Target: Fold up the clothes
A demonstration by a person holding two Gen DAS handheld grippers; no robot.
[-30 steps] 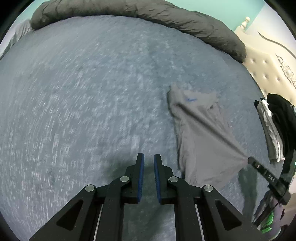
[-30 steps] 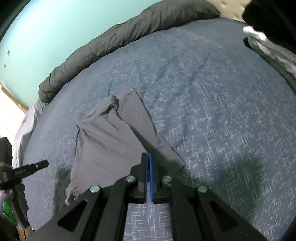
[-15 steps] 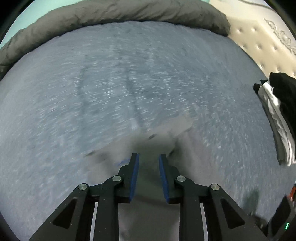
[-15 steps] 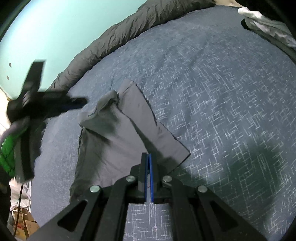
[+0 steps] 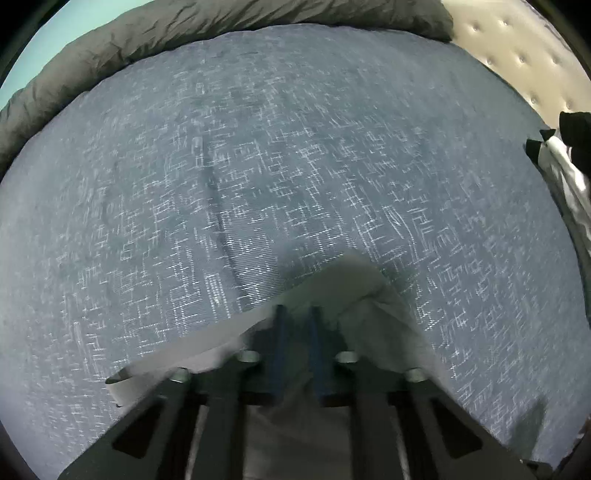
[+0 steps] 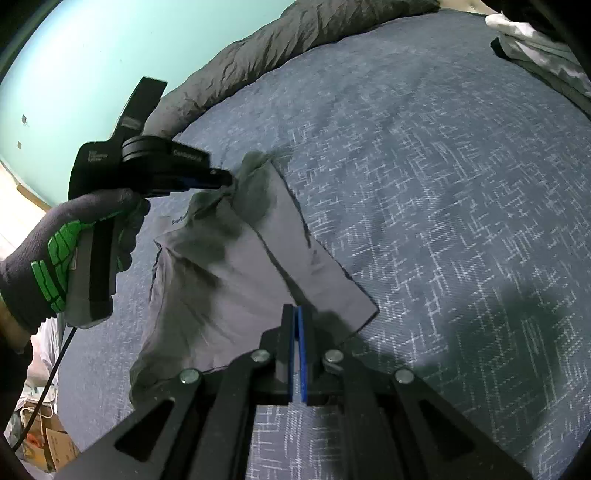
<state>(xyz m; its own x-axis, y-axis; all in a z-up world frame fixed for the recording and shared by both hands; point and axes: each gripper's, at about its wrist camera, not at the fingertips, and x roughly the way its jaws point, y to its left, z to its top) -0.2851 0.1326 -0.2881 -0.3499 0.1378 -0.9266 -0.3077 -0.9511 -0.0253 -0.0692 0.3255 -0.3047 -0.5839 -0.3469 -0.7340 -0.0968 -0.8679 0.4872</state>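
Note:
A grey garment (image 6: 236, 266) lies partly folded on the blue patterned bedspread (image 6: 443, 184). My right gripper (image 6: 296, 308) is shut on its near edge. My left gripper (image 6: 221, 181), held by a gloved hand, is at the garment's far bunched end. In the left wrist view the left gripper (image 5: 297, 310) has its jaws narrowly apart, with the garment (image 5: 354, 288) bunched around and under the fingertips. Whether cloth is pinched between them is not clear.
A dark grey duvet (image 5: 184, 29) is rolled along the far side of the bed. A tufted cream headboard (image 5: 517, 48) stands at the right. A pile of black and white clothes (image 5: 569, 155) lies at the bed's right edge. Cardboard boxes (image 6: 48, 439) sit on the floor at the left.
My left gripper has swung from the bare bedspread over to the garment's far end and come down onto the cloth. The right gripper has stayed shut on the near edge.

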